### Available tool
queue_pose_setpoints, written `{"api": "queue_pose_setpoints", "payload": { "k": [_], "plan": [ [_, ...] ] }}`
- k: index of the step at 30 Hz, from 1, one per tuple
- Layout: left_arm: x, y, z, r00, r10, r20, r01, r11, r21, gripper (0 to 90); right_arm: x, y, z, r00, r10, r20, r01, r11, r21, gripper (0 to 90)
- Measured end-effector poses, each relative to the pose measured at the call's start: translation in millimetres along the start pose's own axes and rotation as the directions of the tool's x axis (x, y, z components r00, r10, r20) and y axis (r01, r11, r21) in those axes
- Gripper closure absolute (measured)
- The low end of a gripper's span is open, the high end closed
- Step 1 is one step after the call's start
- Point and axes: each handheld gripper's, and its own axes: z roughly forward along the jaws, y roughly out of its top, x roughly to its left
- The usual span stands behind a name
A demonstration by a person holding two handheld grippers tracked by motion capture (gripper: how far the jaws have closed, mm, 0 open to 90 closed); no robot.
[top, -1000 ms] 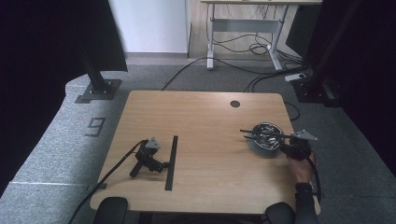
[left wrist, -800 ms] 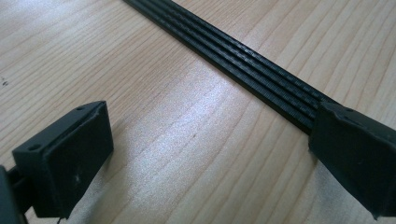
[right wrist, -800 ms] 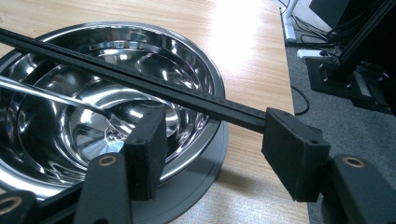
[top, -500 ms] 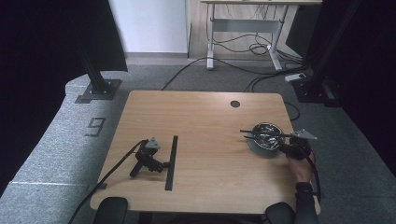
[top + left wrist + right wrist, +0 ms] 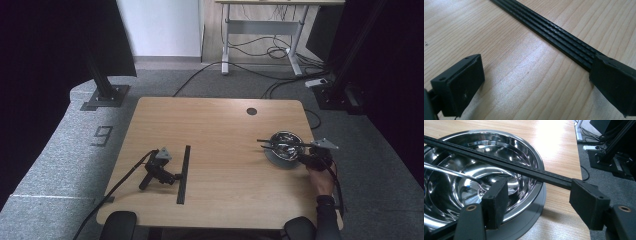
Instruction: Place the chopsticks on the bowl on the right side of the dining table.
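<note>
A steel bowl (image 5: 283,142) sits on a grey round base (image 5: 534,220) at the table's right side. A long black ribbed strip (image 5: 506,166) lies across the bowl's rim, and a thin metal utensil (image 5: 446,171) rests inside the bowl. My right gripper (image 5: 303,157), held in a hand, points at the bowl. Its jaws (image 5: 540,187) have just been opening and stand apart. The strip's near end lies against the right one, and neither pad presses on it. My left gripper (image 5: 172,177) lies on the table with no hand on it. It is open (image 5: 537,62) beside a second black strip (image 5: 183,174).
The wooden table (image 5: 220,125) has a round cable hole (image 5: 251,111) at the back right. The left gripper's cable (image 5: 120,182) trails off the front left edge. Grey carpet, black stand feet and floor cables surround the table.
</note>
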Motion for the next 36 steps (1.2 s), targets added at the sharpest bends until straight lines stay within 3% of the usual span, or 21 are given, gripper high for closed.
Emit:
{"api": "queue_pose_setpoints", "payload": {
  "k": [9, 16, 23, 36],
  "plan": [
    [0.0, 0.0, 0.0, 1.0000, 0.000, 0.000, 0.000, 1.0000, 0.000, 0.0, -0.3, 0.6, -0.8, 1.0000, -0.003, -0.003, 0.003, 1.000, 0.006, 27.8],
    [0.1, 0.0, 0.0, 1.0000, 0.000, 0.000, 0.000, 1.0000, 0.000, 0.0, -1.3, 7.7, -6.6, 0.9980, 0.026, -0.057, -0.023, 0.999, 0.045, 12.4],
    [0.2, 0.0, 0.0, 1.0000, 0.001, 0.000, -0.001, 1.0000, 0.000, 0.0, 6.4, 9.5, -26.1, 0.9980, -0.017, -0.060, 0.020, 0.999, 0.045, 0.3],
    [0.2, 0.0, -0.1, 1.0000, 0.001, 0.000, -0.001, 1.0000, 0.001, 0.0, 24.3, 4.3, -70.0, 0.9901, -0.079, -0.116, 0.087, 0.994, 0.064, 0.0]
  ]
}}
